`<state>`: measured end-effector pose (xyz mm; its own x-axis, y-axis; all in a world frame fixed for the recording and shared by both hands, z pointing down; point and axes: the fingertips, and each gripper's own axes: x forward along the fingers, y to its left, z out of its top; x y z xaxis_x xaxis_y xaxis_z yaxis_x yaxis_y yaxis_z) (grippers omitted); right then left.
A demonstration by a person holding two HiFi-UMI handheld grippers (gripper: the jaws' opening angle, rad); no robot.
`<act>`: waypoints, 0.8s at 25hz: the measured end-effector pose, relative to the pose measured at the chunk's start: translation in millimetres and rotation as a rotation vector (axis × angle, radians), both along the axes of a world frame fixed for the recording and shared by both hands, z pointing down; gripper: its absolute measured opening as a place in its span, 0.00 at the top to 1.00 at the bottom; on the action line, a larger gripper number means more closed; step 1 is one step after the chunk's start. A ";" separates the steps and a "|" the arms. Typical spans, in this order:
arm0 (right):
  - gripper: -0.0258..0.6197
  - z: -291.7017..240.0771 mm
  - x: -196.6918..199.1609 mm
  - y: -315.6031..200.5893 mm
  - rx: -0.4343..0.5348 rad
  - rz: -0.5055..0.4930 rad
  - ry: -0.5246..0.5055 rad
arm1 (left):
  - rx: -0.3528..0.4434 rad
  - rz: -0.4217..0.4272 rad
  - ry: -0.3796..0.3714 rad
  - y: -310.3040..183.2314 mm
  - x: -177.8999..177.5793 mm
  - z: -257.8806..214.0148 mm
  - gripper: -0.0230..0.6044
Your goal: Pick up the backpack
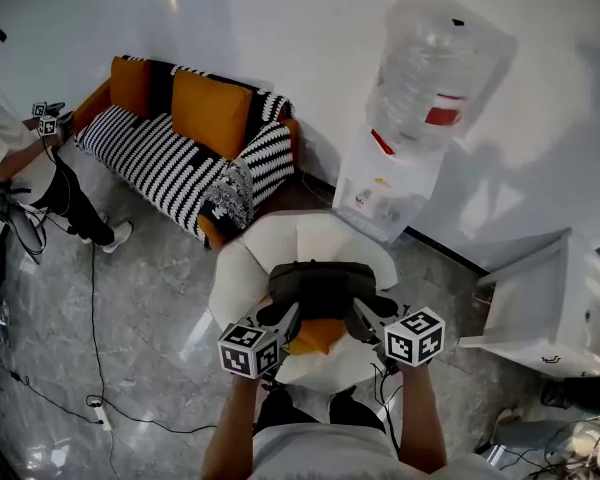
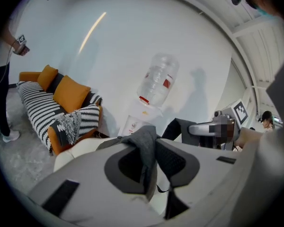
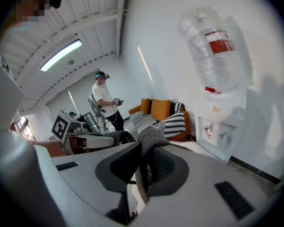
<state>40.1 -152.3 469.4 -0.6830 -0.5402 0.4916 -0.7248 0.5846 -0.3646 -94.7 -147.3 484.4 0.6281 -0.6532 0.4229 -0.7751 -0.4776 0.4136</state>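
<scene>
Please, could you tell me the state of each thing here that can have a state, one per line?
left gripper: shut on the backpack's grey fabric.
right gripper: shut on the same fabric.
backpack: held by both grippers, over the white chair.
water bottle: upside down on the dispenser.
orange cushion: upright against the back of the sofa.

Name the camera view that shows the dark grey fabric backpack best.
Head view: the dark grey fabric backpack shows nearly whole, held over the white cushioned chair by the left gripper and right gripper. Each gripper view shows only a fold of its fabric pinched between the jaws.
</scene>
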 end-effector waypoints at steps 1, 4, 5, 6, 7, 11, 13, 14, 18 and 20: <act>0.90 -6.1 0.4 -1.4 0.008 0.000 -0.008 | 0.011 0.000 0.003 -1.3 0.0 -5.4 0.83; 0.90 -24.2 1.1 -6.4 0.033 -0.002 -0.016 | 0.046 0.010 0.003 -5.7 0.2 -22.5 0.83; 0.90 -30.1 0.7 -8.0 0.043 -0.005 -0.015 | 0.057 0.012 0.001 -7.1 -0.1 -27.8 0.83; 0.90 -35.8 -0.1 -9.7 0.054 -0.007 -0.013 | 0.068 0.012 -0.001 -8.6 -0.8 -32.9 0.83; 0.90 -41.2 -1.0 -11.1 0.066 -0.011 -0.014 | 0.079 0.012 -0.004 -10.2 -1.7 -37.8 0.83; 0.90 -60.7 -3.3 -14.7 0.099 -0.021 -0.046 | 0.122 0.009 -0.022 -15.4 -3.8 -54.7 0.83; 0.90 -67.3 -3.9 -16.0 0.106 -0.024 -0.055 | 0.136 0.005 -0.023 -16.6 -4.3 -60.8 0.83; 0.90 -70.0 -4.5 -16.4 0.108 -0.026 -0.055 | 0.142 0.003 -0.024 -17.0 -4.6 -63.6 0.83; 0.90 -86.1 -7.5 -20.0 0.135 -0.038 -0.068 | 0.193 -0.010 -0.033 -21.2 -8.3 -79.9 0.83; 0.90 -96.1 -8.0 -21.6 0.155 -0.043 -0.073 | 0.228 -0.007 -0.039 -21.8 -8.4 -90.2 0.83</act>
<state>32.1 -173.9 373.3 -0.7380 -0.5751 0.3529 -0.6727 0.6680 -0.3181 -103.1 -169.1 394.2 0.6090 -0.7392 0.2876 -0.7923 -0.5496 0.2650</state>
